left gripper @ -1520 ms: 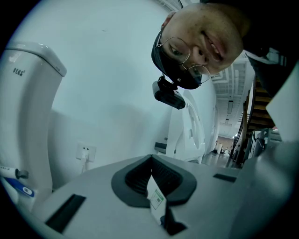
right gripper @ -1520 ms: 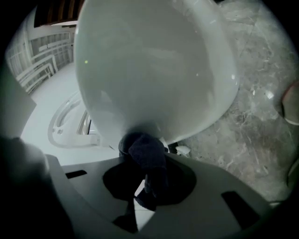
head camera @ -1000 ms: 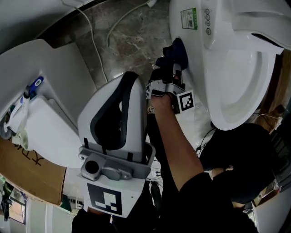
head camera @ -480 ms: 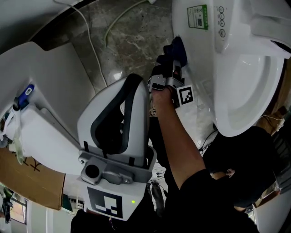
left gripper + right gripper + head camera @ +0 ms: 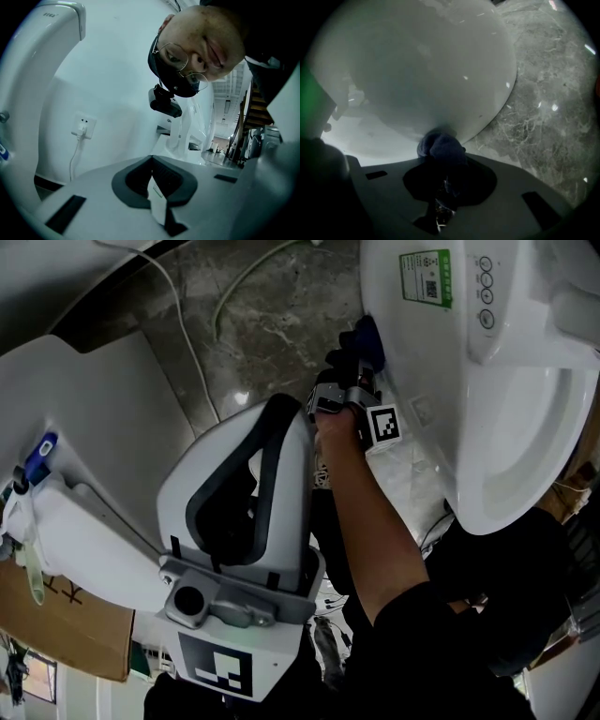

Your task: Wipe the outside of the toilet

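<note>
The white toilet point(image 5: 441, 381) stands at the right of the head view, its bowl open to me. My right gripper point(image 5: 360, 360) is shut on a dark blue cloth point(image 5: 368, 337) and presses it against the toilet's outer side wall, just below the control panel. In the right gripper view the cloth point(image 5: 440, 145) bunches between the jaws against the toilet's curved white shell point(image 5: 426, 70). My left gripper point(image 5: 277, 418) hangs in the foreground away from the toilet, tilted up towards me. Its jaws point(image 5: 157, 187) are shut with only a small white tag showing between them.
Grey marble floor point(image 5: 272, 324) lies beside the toilet, and a white cable point(image 5: 187, 324) runs across it. Another white fixture point(image 5: 84, 409) stands at the left, holding a blue-capped item point(image 5: 36, 454). Cardboard point(image 5: 66, 615) lies at the lower left. A wall socket point(image 5: 82, 126) shows behind.
The head view has shifted, so the toilet now sits farther right. The right gripper keeps the cloth on the toilet's side wall. The left gripper has hardly moved.
</note>
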Motion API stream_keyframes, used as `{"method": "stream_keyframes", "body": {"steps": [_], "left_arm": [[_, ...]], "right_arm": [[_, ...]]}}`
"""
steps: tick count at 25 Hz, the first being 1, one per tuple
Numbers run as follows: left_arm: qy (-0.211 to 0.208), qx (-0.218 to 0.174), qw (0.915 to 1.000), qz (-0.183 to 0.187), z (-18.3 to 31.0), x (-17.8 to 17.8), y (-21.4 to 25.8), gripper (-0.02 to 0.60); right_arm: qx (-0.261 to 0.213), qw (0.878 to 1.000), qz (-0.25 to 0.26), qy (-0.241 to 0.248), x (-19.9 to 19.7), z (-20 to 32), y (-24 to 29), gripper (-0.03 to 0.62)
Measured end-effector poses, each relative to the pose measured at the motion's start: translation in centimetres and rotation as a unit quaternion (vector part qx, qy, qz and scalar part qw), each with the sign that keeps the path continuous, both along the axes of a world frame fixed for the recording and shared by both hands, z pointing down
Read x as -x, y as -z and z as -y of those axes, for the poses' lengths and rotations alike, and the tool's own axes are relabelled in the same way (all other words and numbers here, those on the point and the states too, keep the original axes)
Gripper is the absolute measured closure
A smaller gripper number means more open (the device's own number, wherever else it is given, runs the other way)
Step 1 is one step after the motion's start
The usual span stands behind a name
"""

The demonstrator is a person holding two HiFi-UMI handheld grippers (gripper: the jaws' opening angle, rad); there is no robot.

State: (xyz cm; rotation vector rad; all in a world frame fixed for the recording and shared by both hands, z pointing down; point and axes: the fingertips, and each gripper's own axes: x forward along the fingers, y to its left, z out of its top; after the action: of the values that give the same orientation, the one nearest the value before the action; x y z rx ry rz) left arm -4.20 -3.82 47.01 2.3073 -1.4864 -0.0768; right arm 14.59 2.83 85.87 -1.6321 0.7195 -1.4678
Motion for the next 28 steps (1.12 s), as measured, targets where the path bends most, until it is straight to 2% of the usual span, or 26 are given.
{"method": "stream_keyframes", "body": {"steps": [2,3,4,5,6,7,8,9,10,11,12,13,14,15,17,18,19,22,28], "left_arm": [[0.000,-0.003,1.0000,-0.001,0.2,0.1,0.0,0.571],[0.000,-0.004,1.0000,-0.002,0.3,0.2,0.0,0.571],[0.000,-0.005,1.0000,-0.001,0.3,0.2,0.1,0.571],[0.000,-0.006,1.0000,-0.001,0.3,0.2,0.2,0.571],[0.001,-0.007,1.0000,-0.001,0.3,0.1,0.3,0.571],[0.001,-0.007,1.0000,0.000,0.3,0.1,0.3,0.570],[0.001,-0.008,1.0000,0.000,0.2,0.0,0.4,0.570],[0.001,-0.008,1.0000,0.001,0.2,0.0,0.6,0.571],[0.001,-0.009,1.0000,0.002,0.2,-0.1,0.7,0.571],[0.001,-0.009,1.0000,0.002,0.1,-0.1,0.8,0.571],[0.001,-0.010,0.9999,0.003,0.1,-0.2,0.9,0.571],[0.001,-0.011,0.9999,0.003,0.1,-0.2,0.9,0.570],[0.001,-0.012,0.9999,0.004,0.1,-0.3,1.0,0.571],[0.001,-0.012,0.9999,0.004,0.1,-0.3,1.1,0.571],[0.001,-0.014,0.9999,0.005,0.1,-0.4,1.3,0.570],[0.001,-0.016,0.9999,0.005,0.2,-0.4,1.4,0.571],[0.001,-0.017,0.9998,0.005,0.2,-0.5,1.5,0.570],[0.001,-0.019,0.9998,0.006,0.2,-0.6,1.7,0.571],[-0.003,-0.009,0.9998,0.014,-1.3,-1.2,2.6,0.570]], "right_arm": [[0.026,1.000,0.001,-0.004,-0.2,-0.6,-0.9,0.537],[0.078,0.997,0.003,-0.021,-0.4,-2.1,-1.6,0.537],[0.163,0.985,0.007,-0.050,-0.5,-4.8,-2.4,0.537],[0.253,0.964,0.013,-0.081,-0.6,-7.7,-3.2,0.537],[0.311,0.945,0.019,-0.101,-0.7,-9.5,-3.9,0.539],[0.310,0.945,0.025,-0.100,-0.7,-9.3,-4.2,0.539],[0.255,0.963,0.031,-0.079,-0.6,-7.2,-4.3,0.539],[0.179,0.982,0.037,-0.052,-0.5,-4.4,-4.1,0.540],[0.124,0.991,0.041,-0.034,-0.4,-2.4,-4.0,0.540],[0.125,0.991,0.044,-0.037,-0.4,-2.4,-4.1,0.540],[0.178,0.981,0.044,-0.059,-0.4,-4.3,-4.5,0.540],[0.246,0.965,0.042,-0.085,-0.5,-6.6,-4.8,0.540],[0.280,0.954,0.042,-0.100,-0.5,-7.9,-5.0,0.540],[0.256,0.961,0.043,-0.093,-0.4,-7.1,-4.8,0.540],[0.122,0.990,0.048,-0.048,0.0,-2.5,-3.9,0.540],[0.080,0.995,0.051,-0.032,0.2,-1.2,-3.6,0.540],[0.066,0.996,0.053,-0.023,0.5,-0.9,-3.4,0.540],[0.082,0.996,0.046,-0.002,0.3,-2.8,-3.8,0.540],[0.095,0.995,0.040,0.003,0.4,-6.2,-1.2,0.540]]}}
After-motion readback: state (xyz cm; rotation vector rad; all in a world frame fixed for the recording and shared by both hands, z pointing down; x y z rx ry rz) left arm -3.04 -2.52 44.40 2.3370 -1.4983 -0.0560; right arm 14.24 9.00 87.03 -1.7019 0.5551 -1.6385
